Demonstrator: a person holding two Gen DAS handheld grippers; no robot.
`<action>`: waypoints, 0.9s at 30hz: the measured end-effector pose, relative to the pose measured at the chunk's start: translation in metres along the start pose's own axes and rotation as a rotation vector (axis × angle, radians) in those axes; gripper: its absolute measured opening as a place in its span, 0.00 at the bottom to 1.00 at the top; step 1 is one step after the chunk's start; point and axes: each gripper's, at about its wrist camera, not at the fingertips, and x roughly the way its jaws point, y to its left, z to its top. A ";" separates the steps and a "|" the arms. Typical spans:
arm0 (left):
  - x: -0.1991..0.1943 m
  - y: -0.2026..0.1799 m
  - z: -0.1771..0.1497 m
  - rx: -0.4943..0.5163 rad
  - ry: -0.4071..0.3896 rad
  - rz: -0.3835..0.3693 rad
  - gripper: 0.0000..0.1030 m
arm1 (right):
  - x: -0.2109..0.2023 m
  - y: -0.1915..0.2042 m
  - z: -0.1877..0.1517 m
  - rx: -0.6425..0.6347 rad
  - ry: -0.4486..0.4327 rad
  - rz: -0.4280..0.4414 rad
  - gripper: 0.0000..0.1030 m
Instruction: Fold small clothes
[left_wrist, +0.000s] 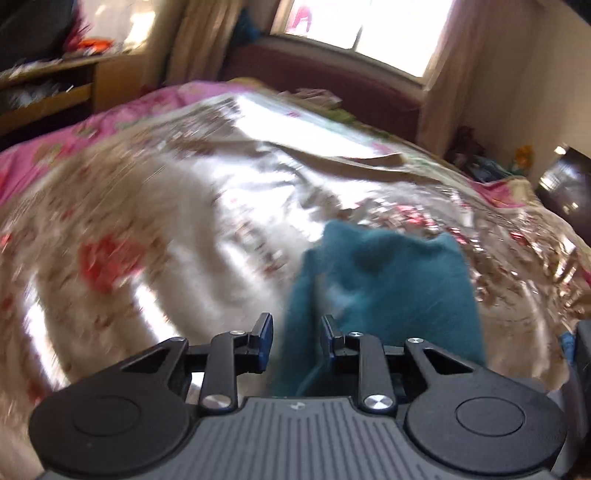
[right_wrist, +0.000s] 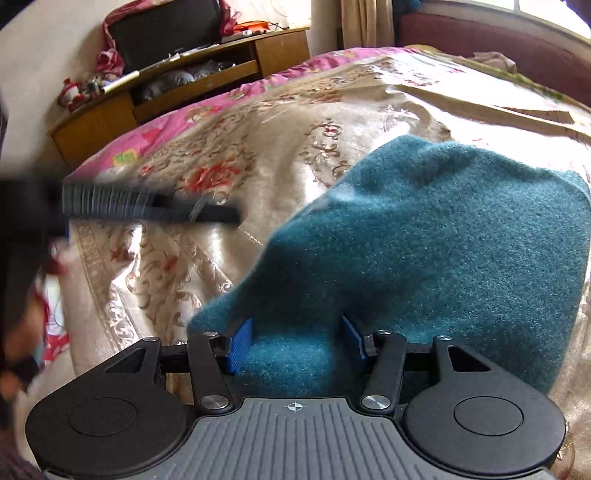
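A fuzzy teal cloth (left_wrist: 388, 280) is raised over the bed, and both grippers hold it near its close edge. In the left wrist view, which is blurred, a narrow fold of it runs between the blue pads of my left gripper (left_wrist: 295, 338), which is shut on it. In the right wrist view a thick bunch of the teal cloth (right_wrist: 443, 240) fills the gap of my right gripper (right_wrist: 297, 341), whose pads press on both sides. The cloth spreads away to the right. The left gripper (right_wrist: 231, 218) shows there as a dark blur by the cloth's left edge.
A shiny beige floral bedspread (right_wrist: 221, 155) covers the bed, with a pink quilt (right_wrist: 173, 129) along its far side. A wooden cabinet (right_wrist: 184, 77) stands beyond it on the left. A window (left_wrist: 369, 33) with curtains and a maroon ledge (left_wrist: 325, 70) lie behind.
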 end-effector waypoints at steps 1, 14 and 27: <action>0.006 -0.010 0.007 0.031 -0.001 -0.021 0.31 | 0.000 0.001 0.000 0.009 -0.001 0.003 0.52; 0.078 -0.005 0.003 0.108 0.131 0.034 0.34 | 0.014 0.012 -0.013 -0.033 -0.011 0.038 0.52; 0.070 -0.017 0.008 0.133 0.122 0.083 0.42 | -0.042 -0.021 -0.012 0.119 -0.078 0.090 0.52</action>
